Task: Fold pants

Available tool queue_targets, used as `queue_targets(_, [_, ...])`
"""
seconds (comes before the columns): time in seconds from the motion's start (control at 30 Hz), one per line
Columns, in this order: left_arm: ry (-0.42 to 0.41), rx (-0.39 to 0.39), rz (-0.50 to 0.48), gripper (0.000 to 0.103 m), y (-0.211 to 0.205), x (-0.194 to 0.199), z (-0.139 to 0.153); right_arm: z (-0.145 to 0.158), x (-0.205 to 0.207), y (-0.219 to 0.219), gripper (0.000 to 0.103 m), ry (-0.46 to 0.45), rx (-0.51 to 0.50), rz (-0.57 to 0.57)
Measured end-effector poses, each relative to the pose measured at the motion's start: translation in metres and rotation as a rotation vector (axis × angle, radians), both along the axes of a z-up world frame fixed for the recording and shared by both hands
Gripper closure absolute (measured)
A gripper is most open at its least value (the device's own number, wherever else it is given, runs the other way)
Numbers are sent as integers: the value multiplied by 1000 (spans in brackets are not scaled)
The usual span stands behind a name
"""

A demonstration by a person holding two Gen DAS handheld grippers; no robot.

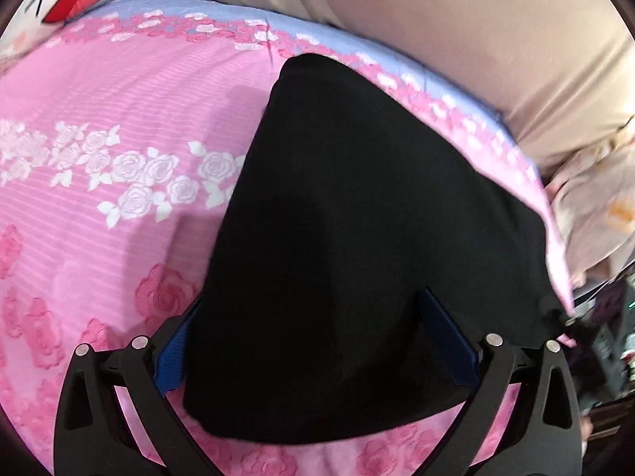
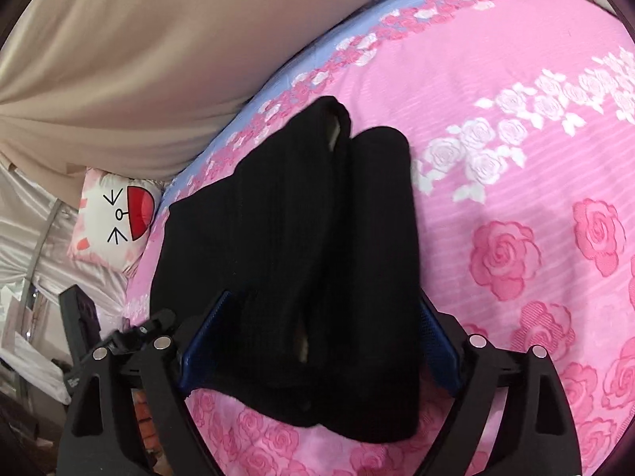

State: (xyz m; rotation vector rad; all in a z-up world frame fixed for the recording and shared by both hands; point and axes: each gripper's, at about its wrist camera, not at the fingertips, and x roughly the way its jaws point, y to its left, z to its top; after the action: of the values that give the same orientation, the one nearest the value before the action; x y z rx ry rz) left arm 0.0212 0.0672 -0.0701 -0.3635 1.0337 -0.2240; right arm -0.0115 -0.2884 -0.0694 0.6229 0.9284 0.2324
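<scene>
I'm over a bed spread with a pink rose-patterned sheet (image 1: 119, 111), white roses banding across it, a lilac-blue border (image 2: 285, 67) along its far edge. Beige curtain fabric (image 1: 456, 20) hangs just behind. A white cartoon-face cushion (image 2: 119, 218) sits at the corner. Soft, even light, clutter blurred at the edge.
</scene>
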Motion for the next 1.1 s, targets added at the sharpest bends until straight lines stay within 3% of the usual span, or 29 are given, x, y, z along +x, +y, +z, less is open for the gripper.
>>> queue_targets(0.07, [-20,-20,-15,29,2,5,2,1,7,7,53,-12,-21,13])
queue_targets(0.1, [-21,-31,-32,48,4,8,4,4,11,9,60,-23,-15,24])
queue_targets(0.13, [-23,-59,-37,64,9,10,11,10,12,11,65,-38,-6,34])
queue_targets(0.2, [-72,-90,-35,81,23,7,32,35,13,20,67,-98,-30,63])
queue_targets(0.27, [-118,-102,-43,83,35,-5,57,62,5,28,68,-166,-23,98])
queue_targets(0.37, [-110,-81,-61,81,39,-24,66,76,-8,32,67,-197,-37,146])
queue_targets(0.47, [-32,-9,-86,71,28,-38,36,38,-13,25,57,-96,-63,143])
queue_targets(0.53, [-12,50,-57,46,27,-44,18,2,-13,13,46,45,-109,83])
queue_targets(0.6, [-46,75,4,42,31,-52,24,2,-27,-3,45,20,6,24])
queue_targets(0.67, [-111,118,32,31,31,-56,45,27,-36,-5,44,-39,-87,-12])
queue_targets(0.7, [-149,139,48,15,31,-58,57,40,-40,-2,43,-82,-148,-22])
queue_targets(0.73, [-190,158,61,8,28,-60,68,55,-42,2,39,-140,-204,-7])
queue_targets(0.8, [-276,173,58,8,17,-65,89,60,-36,9,39,-167,-215,38])
queue_targets(0.83, [-291,172,42,6,13,-65,93,58,-31,12,47,-152,-218,48])
queue_targets(0.87, [-297,170,9,5,4,-63,94,50,-22,20,76,-118,-226,83])
queue_targets(0.9, [-293,167,-23,5,-3,-60,93,44,-17,28,83,-92,-255,98])
queue_targets(0.97, [-258,153,-123,5,-20,-62,85,48,-10,49,87,-107,-302,120])
queue_targets(1.1, [-236,182,-230,5,-52,-73,71,80,-7,74,99,-216,-155,257])
